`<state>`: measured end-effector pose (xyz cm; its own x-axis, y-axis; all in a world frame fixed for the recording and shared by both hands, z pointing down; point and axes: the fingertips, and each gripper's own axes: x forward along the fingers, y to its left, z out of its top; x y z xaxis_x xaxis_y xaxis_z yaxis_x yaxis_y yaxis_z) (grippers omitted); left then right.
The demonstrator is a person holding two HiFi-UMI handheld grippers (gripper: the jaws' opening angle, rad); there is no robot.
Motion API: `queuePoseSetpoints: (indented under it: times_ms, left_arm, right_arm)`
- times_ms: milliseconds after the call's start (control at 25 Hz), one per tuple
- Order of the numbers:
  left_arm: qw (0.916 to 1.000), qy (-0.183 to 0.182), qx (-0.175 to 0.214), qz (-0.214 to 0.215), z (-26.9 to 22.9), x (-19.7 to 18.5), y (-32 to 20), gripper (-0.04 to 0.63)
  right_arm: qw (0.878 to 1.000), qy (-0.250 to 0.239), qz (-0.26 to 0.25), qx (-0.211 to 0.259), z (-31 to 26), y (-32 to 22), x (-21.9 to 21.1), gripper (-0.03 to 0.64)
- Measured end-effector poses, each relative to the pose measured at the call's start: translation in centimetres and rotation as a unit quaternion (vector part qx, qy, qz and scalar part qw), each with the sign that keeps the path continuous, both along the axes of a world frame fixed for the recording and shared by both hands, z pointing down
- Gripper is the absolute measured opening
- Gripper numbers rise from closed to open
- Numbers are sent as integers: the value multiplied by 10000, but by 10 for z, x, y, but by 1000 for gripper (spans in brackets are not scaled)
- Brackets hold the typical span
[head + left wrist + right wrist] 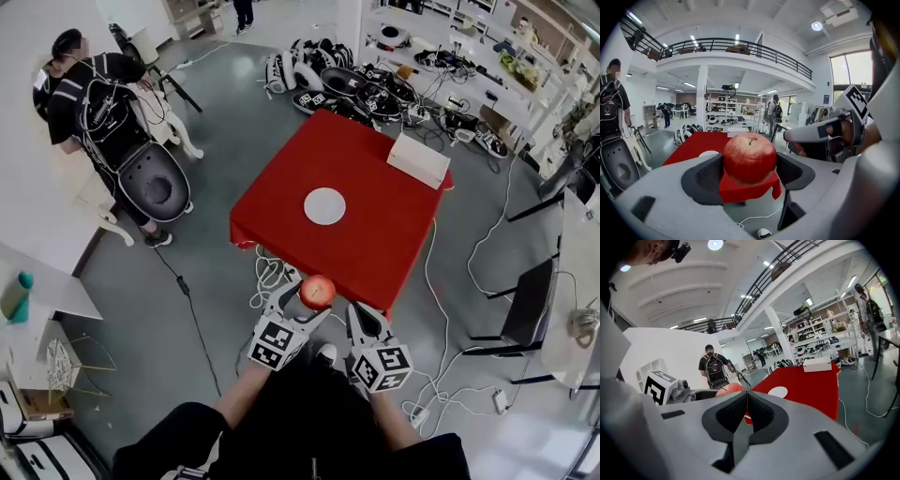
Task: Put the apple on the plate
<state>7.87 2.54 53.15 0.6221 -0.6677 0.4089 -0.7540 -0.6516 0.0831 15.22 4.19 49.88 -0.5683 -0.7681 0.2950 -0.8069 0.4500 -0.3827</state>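
A red apple [318,292] [749,158] sits between the jaws of my left gripper [309,297] [749,166], which is shut on it, held in the air short of the table's near edge. A white round plate [324,205] [708,153] [778,392] lies near the middle of the red table [375,234] [820,387], well beyond the apple. My right gripper [361,319] [747,401] hangs just right of the left one, jaws pressed together with nothing between them. In the right gripper view the apple [730,389] peeks out at the left.
A white box [418,159] [817,364] rests on the table's far right corner. White cables [270,277] trail on the grey floor under the near edge. A person with a backpack [103,103] [713,366] stands at the left. Gear clutters the floor behind the table [347,80].
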Motion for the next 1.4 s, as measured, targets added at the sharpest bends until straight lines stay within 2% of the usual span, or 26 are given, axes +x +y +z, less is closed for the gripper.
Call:
queuePoseSetpoints:
  times_ms: [360, 640, 1080, 1400]
  left_arm:
    - [9999, 87, -72, 5, 9, -3, -58, 357]
    - [9998, 105, -114, 94, 16, -2, -123, 357]
    - [9995, 241, -113, 188, 17, -19, -219, 357]
    - [9988, 223, -341, 264, 36, -43, -270, 357]
  right_arm:
    - [10000, 60, -32, 60, -1, -56, 0, 12]
    - [9999, 112, -49, -53, 7, -117, -6, 11]
    - [9995, 253, 167, -107, 7, -211, -13, 12]
    - [9987, 343, 277, -274, 17, -256, -37, 11]
